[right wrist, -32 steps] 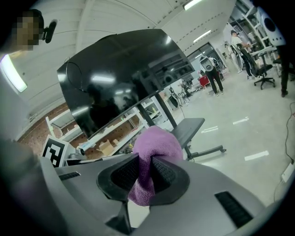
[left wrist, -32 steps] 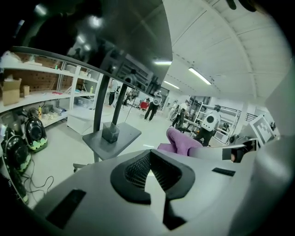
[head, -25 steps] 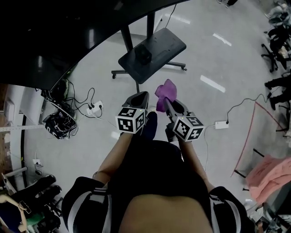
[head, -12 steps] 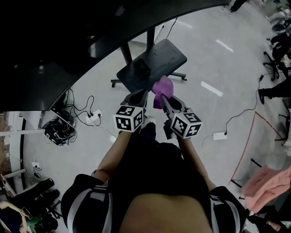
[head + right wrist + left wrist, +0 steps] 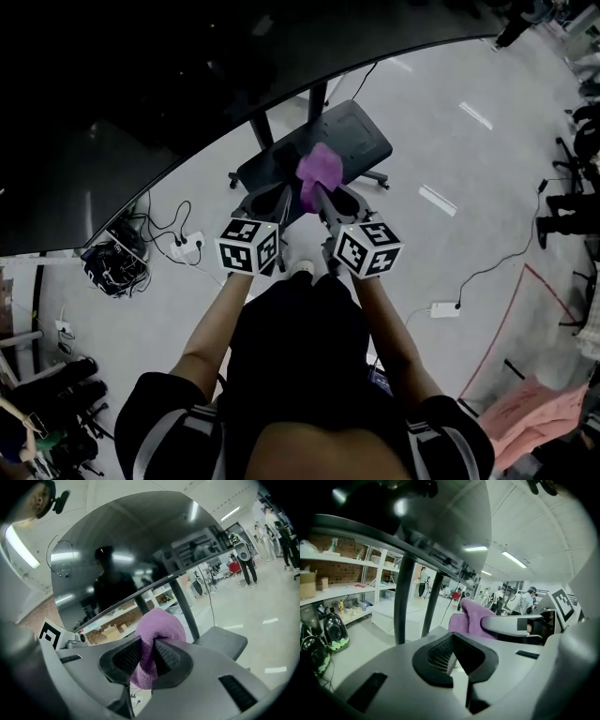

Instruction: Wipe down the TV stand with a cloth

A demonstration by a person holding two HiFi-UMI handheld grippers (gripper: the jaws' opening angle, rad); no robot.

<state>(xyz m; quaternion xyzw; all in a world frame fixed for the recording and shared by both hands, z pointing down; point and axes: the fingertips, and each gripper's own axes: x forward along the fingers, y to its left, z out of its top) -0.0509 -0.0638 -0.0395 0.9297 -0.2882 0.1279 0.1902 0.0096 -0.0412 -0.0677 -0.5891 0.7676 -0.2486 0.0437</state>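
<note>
1. head view: the right gripper (image 5: 316, 194) pinches a purple cloth (image 5: 320, 167) and holds it over the near part of the stand's shelf (image 5: 364, 141), below the tv (image 5: 131, 103). the left gripper (image 5: 274, 202) sits just beside it. i cannot tell from here whether cloth and shelf touch.
2. left gripper view: the left gripper (image 5: 453, 637) has its jaws together with nothing between them. the cloth (image 5: 469, 617) shows just past it, and a stand post (image 5: 404, 597) rises to the left.
3. right gripper view: the right gripper (image 5: 147, 649) is clamped on the cloth (image 5: 159, 624), which bulges above the pads. the shelf (image 5: 226, 642) lies beyond and lower, seemingly apart.
4. judgement: this looks like the approach before wiping. next, lower the cloth flat onto the shelf and sweep across it, keeping the clamp firm.
</note>
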